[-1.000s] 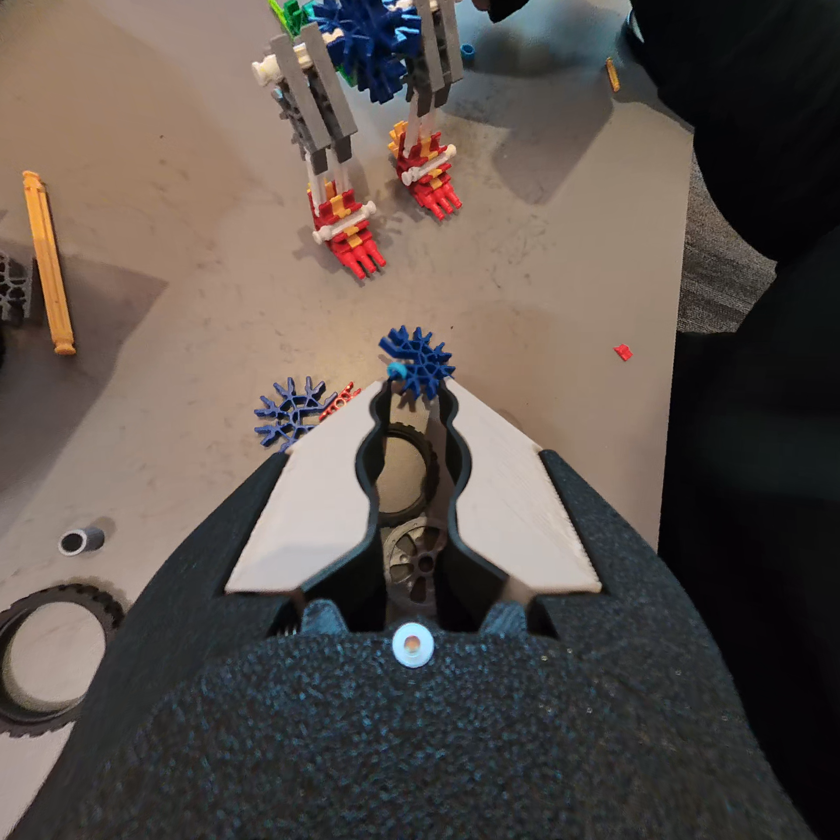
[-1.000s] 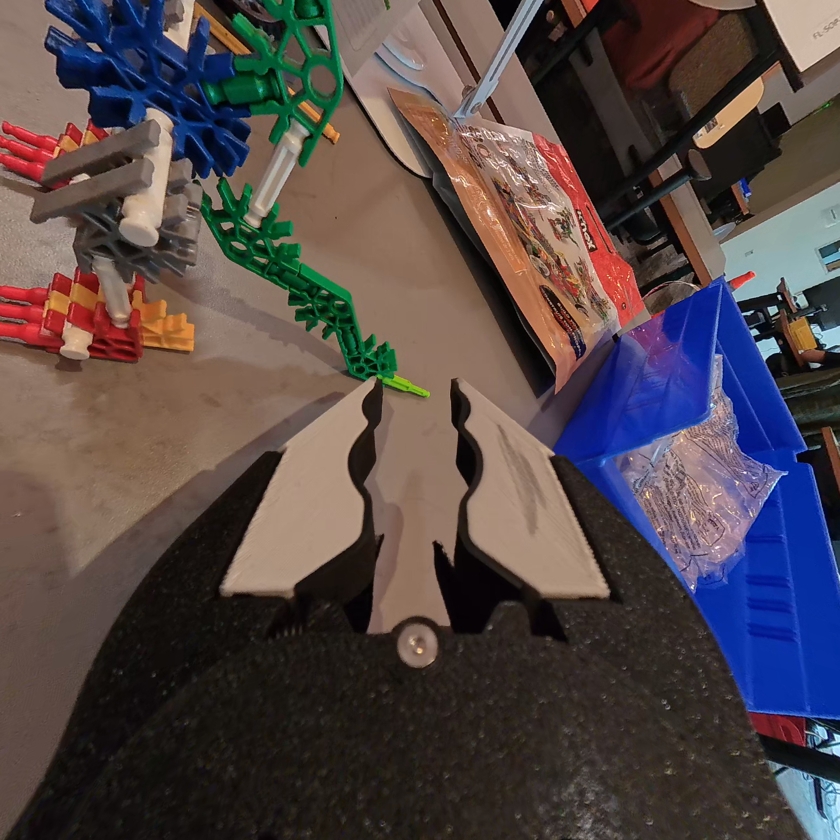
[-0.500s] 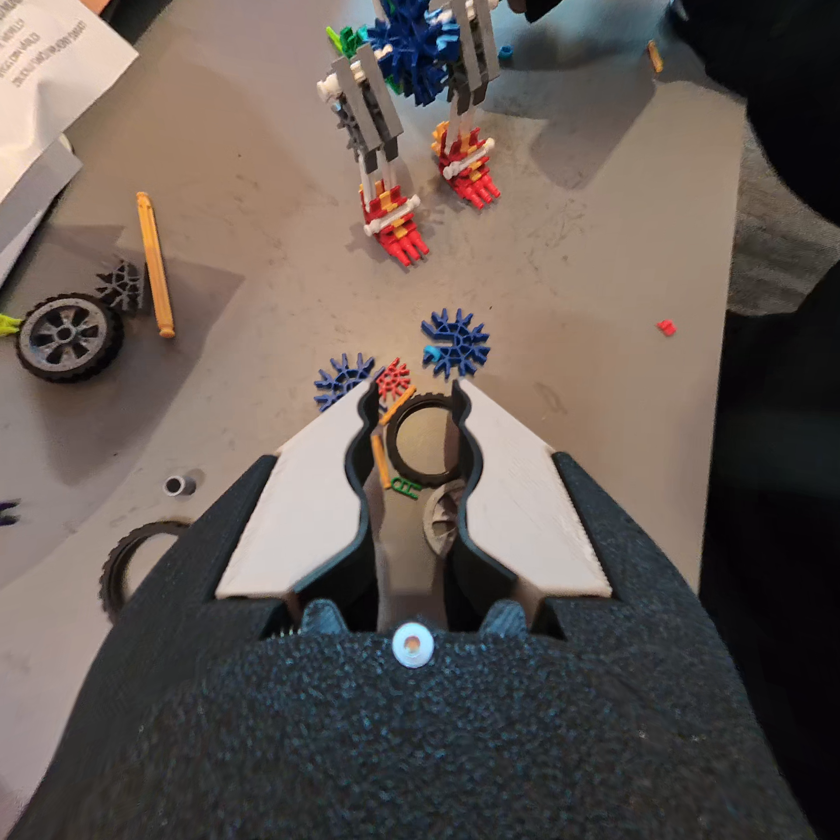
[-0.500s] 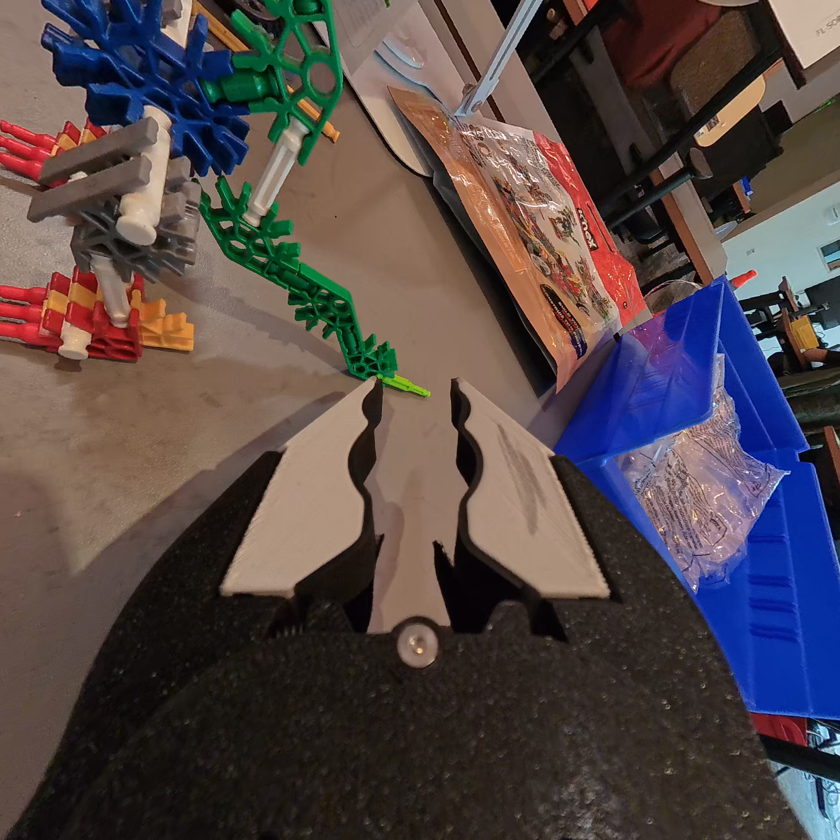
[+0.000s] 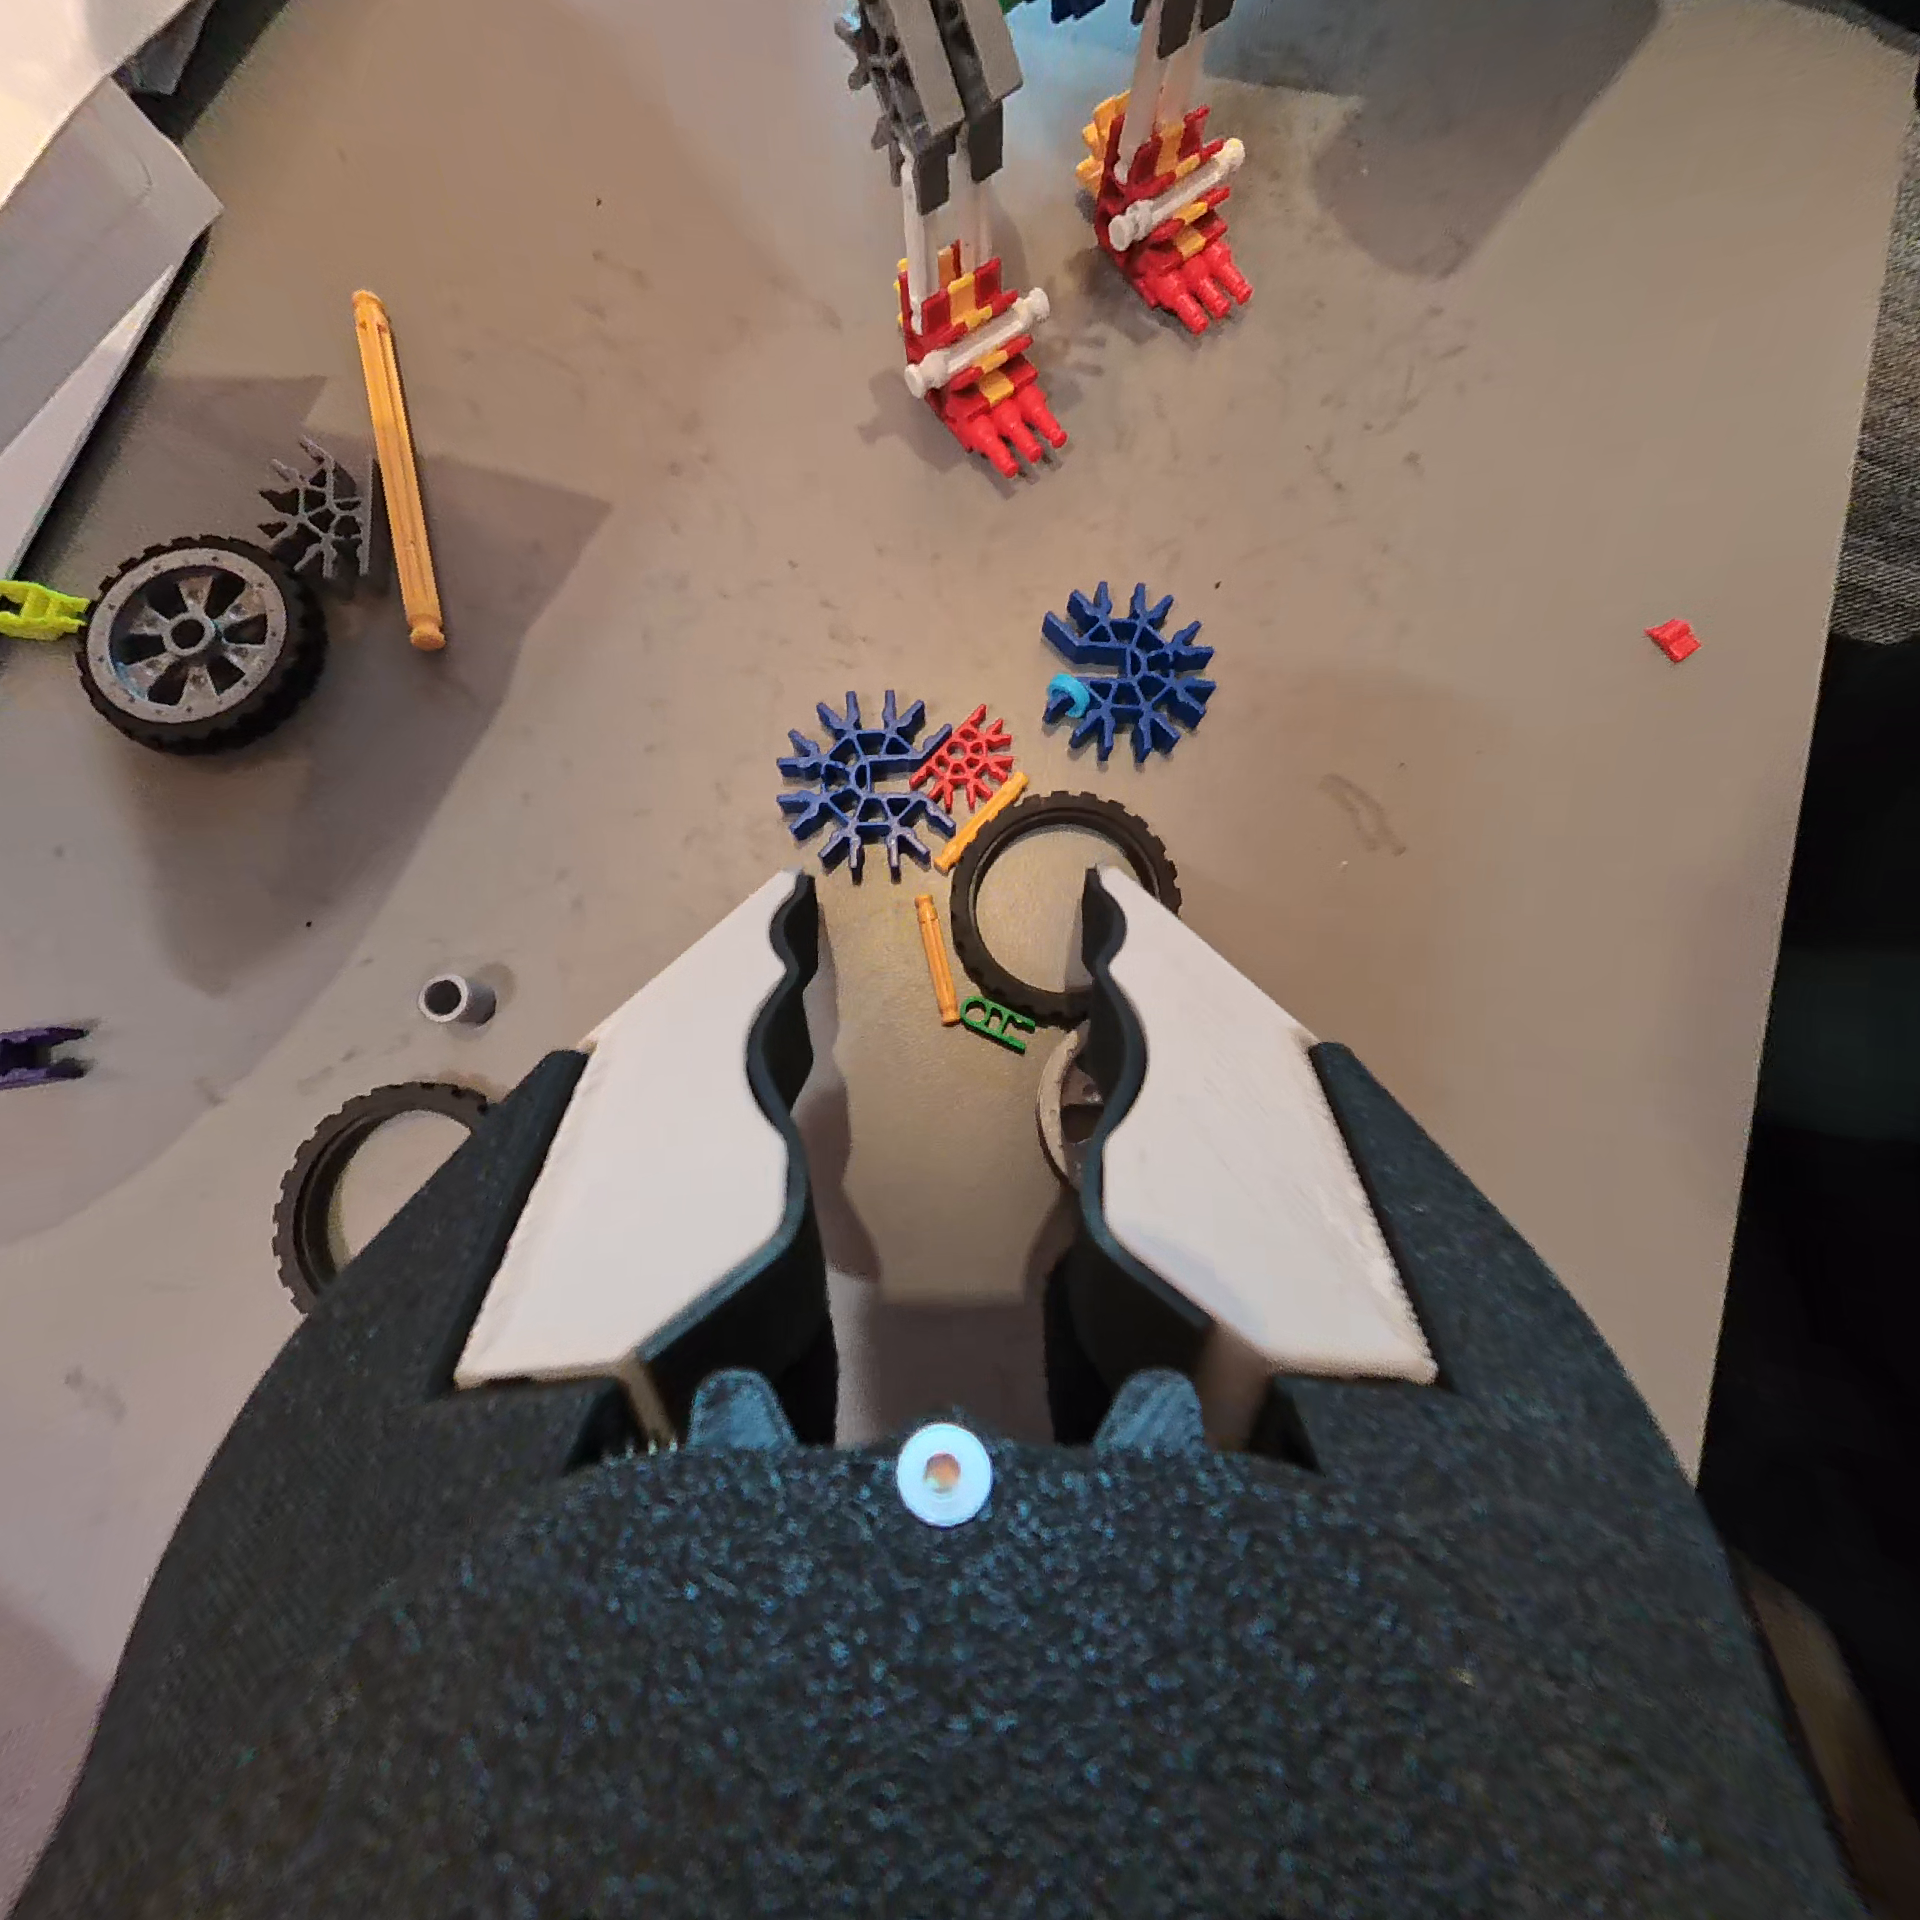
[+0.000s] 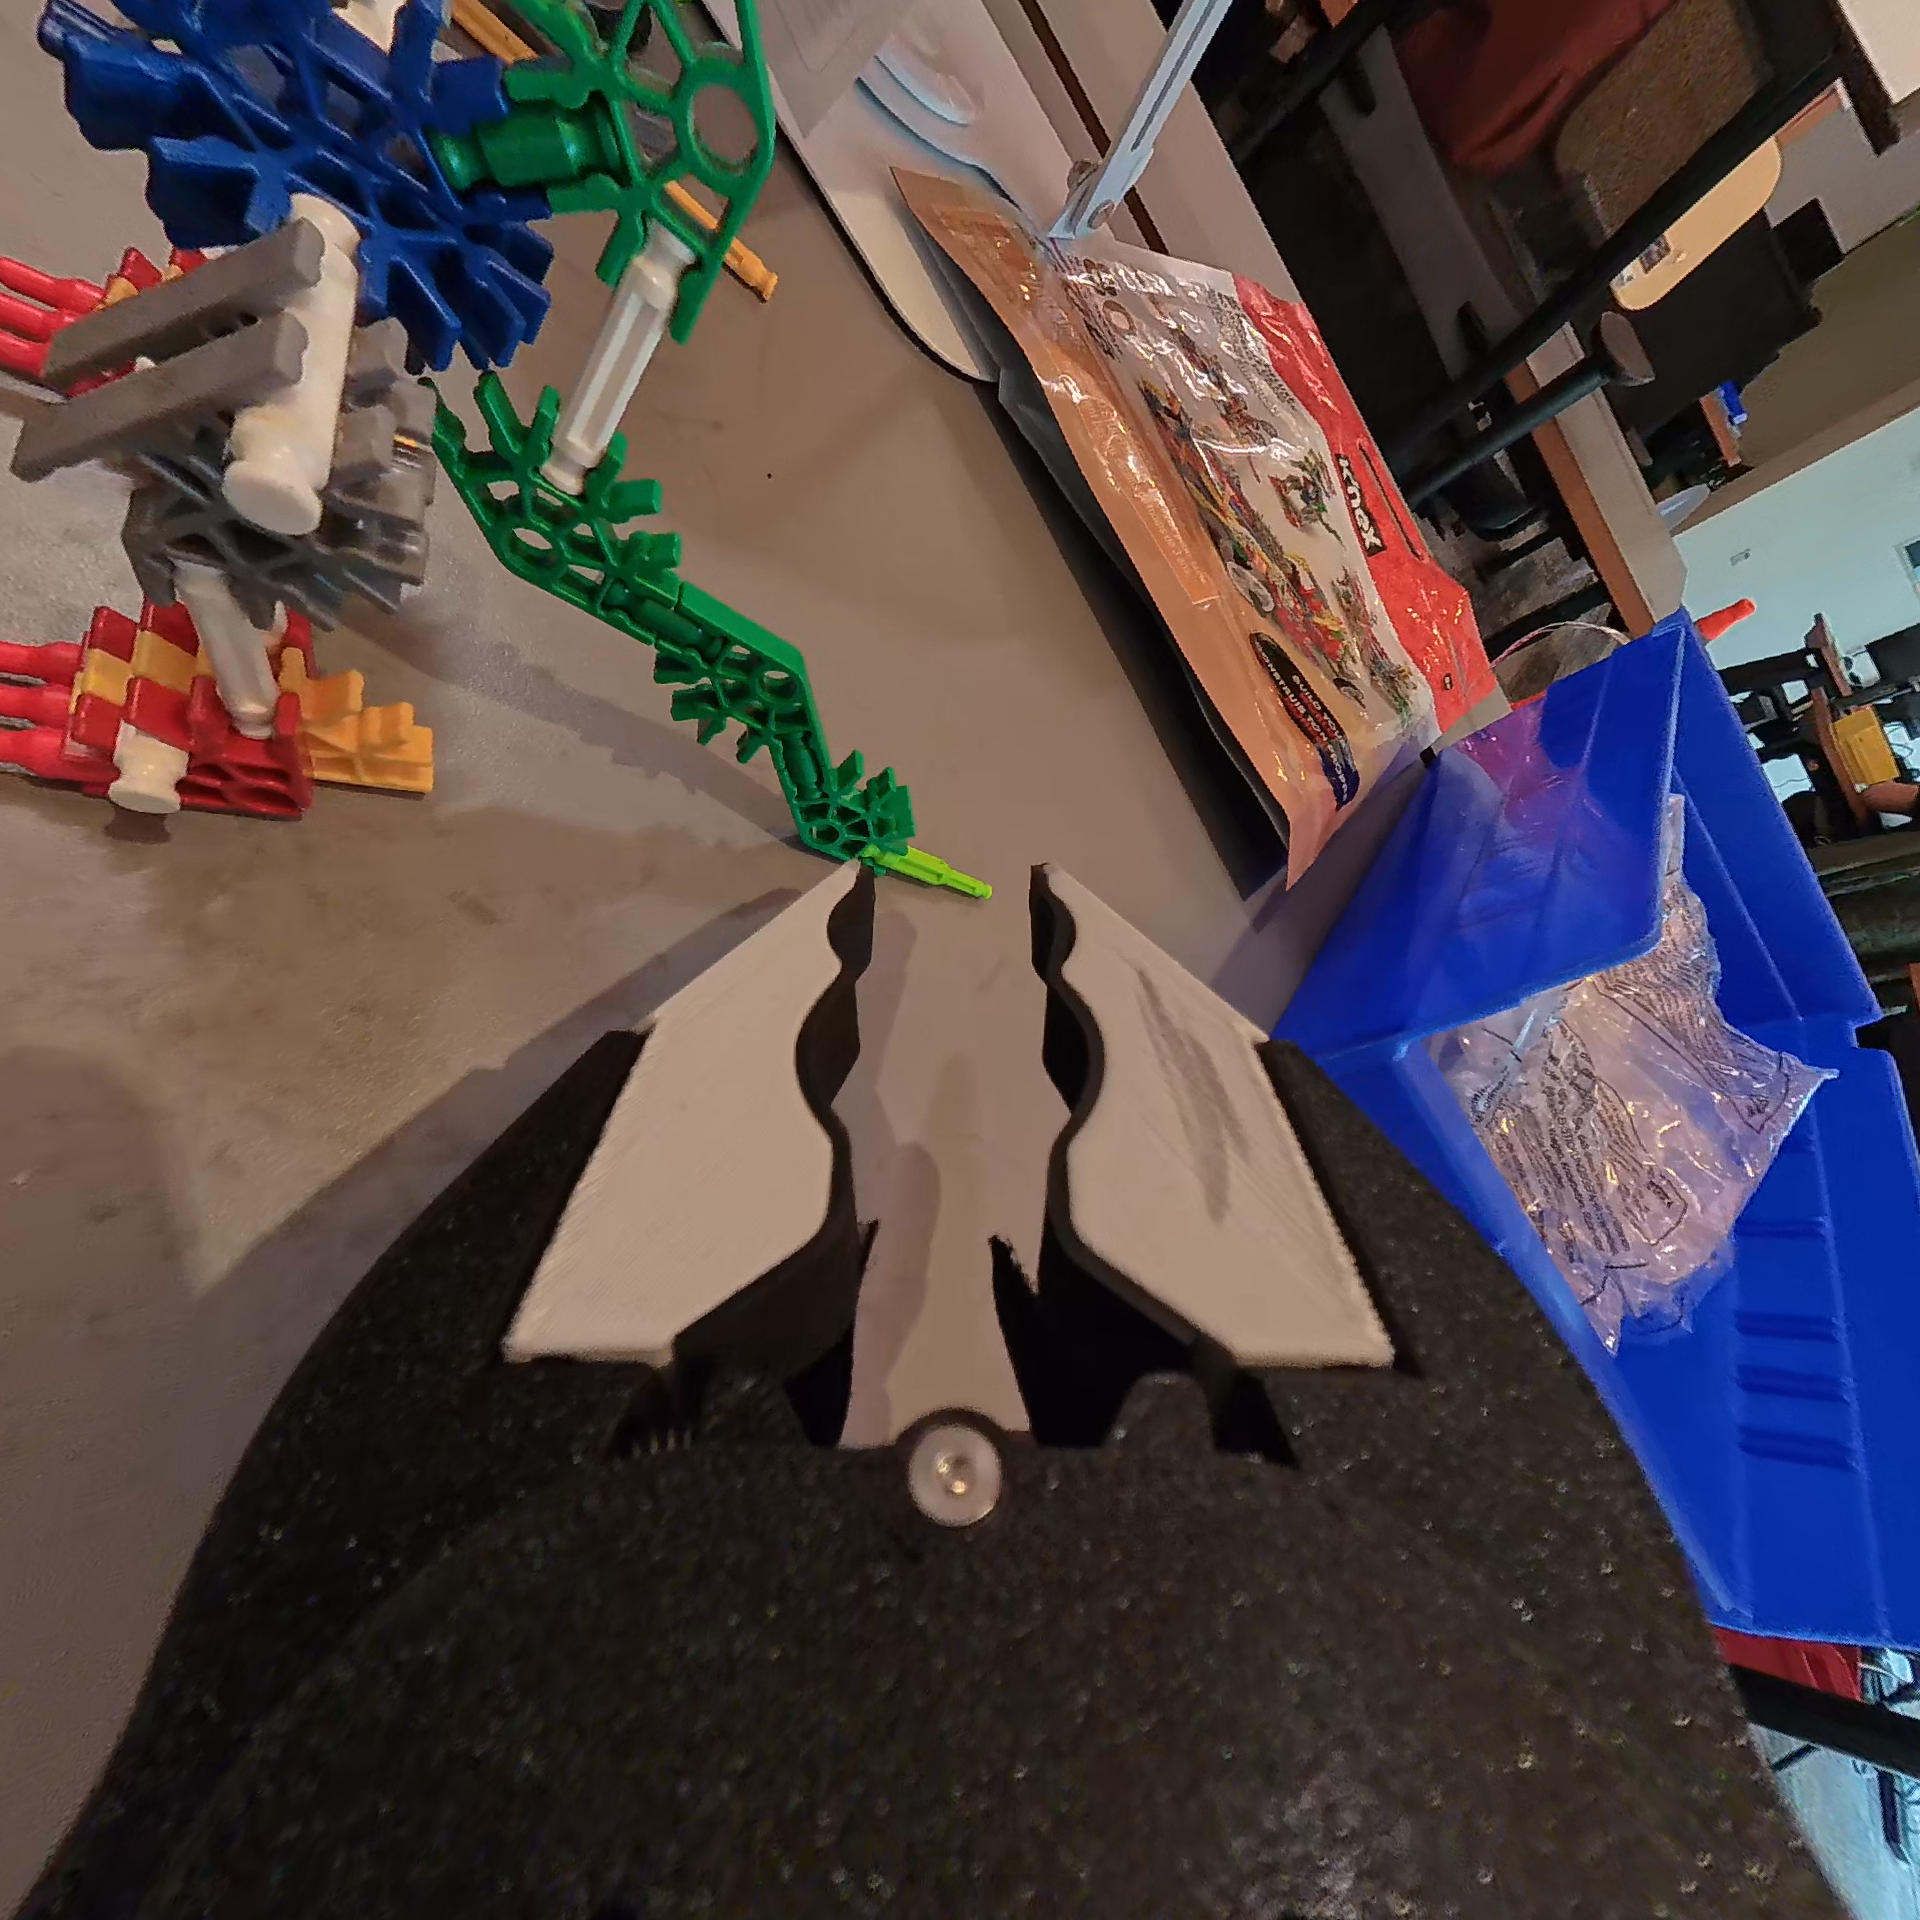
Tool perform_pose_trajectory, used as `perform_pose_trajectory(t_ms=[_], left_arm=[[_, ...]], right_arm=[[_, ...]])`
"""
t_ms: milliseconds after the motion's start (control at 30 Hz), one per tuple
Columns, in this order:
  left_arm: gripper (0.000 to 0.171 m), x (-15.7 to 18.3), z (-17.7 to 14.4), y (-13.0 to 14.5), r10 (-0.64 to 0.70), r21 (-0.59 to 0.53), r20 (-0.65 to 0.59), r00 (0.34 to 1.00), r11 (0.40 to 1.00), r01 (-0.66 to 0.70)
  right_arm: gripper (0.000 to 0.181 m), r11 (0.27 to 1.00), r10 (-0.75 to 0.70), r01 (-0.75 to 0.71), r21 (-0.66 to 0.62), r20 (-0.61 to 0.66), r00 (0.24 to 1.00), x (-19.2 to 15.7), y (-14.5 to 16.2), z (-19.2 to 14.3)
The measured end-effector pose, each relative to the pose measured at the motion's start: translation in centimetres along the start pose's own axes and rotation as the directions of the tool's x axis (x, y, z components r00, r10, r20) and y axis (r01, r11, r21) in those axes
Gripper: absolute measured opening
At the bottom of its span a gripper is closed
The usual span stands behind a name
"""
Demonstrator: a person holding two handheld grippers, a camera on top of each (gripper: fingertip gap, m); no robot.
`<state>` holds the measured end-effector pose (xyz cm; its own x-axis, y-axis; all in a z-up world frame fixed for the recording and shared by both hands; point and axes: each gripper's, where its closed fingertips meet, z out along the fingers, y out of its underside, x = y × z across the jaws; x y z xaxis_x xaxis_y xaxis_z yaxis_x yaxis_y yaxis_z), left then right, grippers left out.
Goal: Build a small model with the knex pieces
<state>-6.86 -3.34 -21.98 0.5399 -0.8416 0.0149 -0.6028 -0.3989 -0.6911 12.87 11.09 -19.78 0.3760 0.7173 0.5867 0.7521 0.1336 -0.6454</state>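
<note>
Left wrist view: left gripper (image 5: 943, 894) is spread wide and empty, hanging over the grey worktop (image 5: 1455, 935). A second ago it was narrower, with a blue snowflake connector (image 5: 1130, 670) at its tips; that piece now lies flat beyond the fingertips, so it looks released and the gripper has backed off and opened further. Nearest now: a black tyre ring (image 5: 1060, 914) partly under the right finger, a short orange rod (image 5: 937, 961), a small green clip (image 5: 995, 1023), a second blue connector (image 5: 862, 781) touching a red connector (image 5: 964, 758). Further left: a wheel (image 5: 197, 644), long yellow rod (image 5: 397, 468). Right wrist view: right gripper (image 6: 948, 883) unchanged, parted and empty, low over the worktop, tips just beside the lime rod (image 6: 930, 868) ending the model's green tail (image 6: 665, 603); blue bin (image 6: 1662, 1039) to its right.
</note>
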Motion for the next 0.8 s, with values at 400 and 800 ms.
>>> perform_pose_trajectory(t_ms=[400,800], left_arm=[[0.047,0.1,0.2,-0.1,0.057,-0.012,0.013,0.998,0.998,-0.056],[0.042,-3.2,-1.6,-1.7,0.259,-0.03,0.018,0.966,0.966,-0.259]], right_arm=[[0.029,0.999,0.025,-0.024,0.025,-0.037,0.999,0.9,-0.3,-0.2],[0.025,0.954,-0.013,-0.018,0.298,0.102,0.995,-3.7,-8.5,-7.8]])
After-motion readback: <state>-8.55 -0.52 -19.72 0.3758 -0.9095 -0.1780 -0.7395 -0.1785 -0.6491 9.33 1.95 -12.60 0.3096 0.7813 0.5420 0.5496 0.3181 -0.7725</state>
